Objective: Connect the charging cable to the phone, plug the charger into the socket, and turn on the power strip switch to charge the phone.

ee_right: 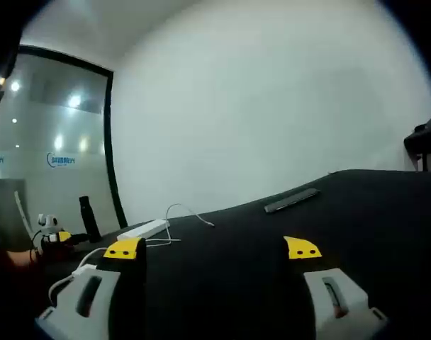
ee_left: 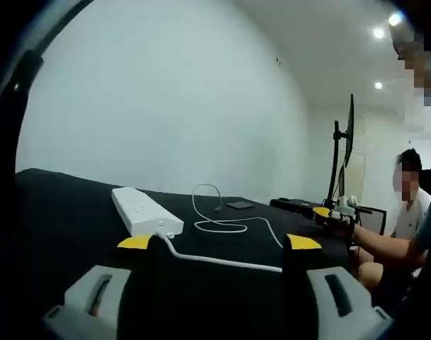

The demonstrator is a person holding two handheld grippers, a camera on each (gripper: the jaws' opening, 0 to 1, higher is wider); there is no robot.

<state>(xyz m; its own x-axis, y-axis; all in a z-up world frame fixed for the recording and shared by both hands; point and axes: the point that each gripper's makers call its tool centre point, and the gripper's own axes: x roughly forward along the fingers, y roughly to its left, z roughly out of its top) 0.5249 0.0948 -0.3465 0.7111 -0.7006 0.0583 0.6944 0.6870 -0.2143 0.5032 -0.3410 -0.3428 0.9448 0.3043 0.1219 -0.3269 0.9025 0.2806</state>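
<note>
Gaping wide, left tongs (ee_left: 219, 242) empty above power strip (ee_left: 146, 211); right tongs (ee_right: 212, 248) likewise spread, touching nothing.

Our right gripper (ee_right: 214, 249) has its yellow-tipped jaws wide apart at the bottom, with nothing between them. We see the black table (ee_right: 357, 212), a flat dark phone (ee_right: 292, 200) at the upper right, and a white power strip (ee_right: 143, 229) with a white cable (ee_right: 183, 211) at the left.

In your left gripper view, the power strip (ee_left: 146, 212) and its cord (ee_left: 222, 261) cross the worktop (ee_left: 52, 212) at centre frame; the looped cable (ee_left: 219, 221) lies beyond. Bare cloth lies at left. In your right gripper view, the phone (ee_right: 292, 200) lies upper right, open worktop before it.
</note>
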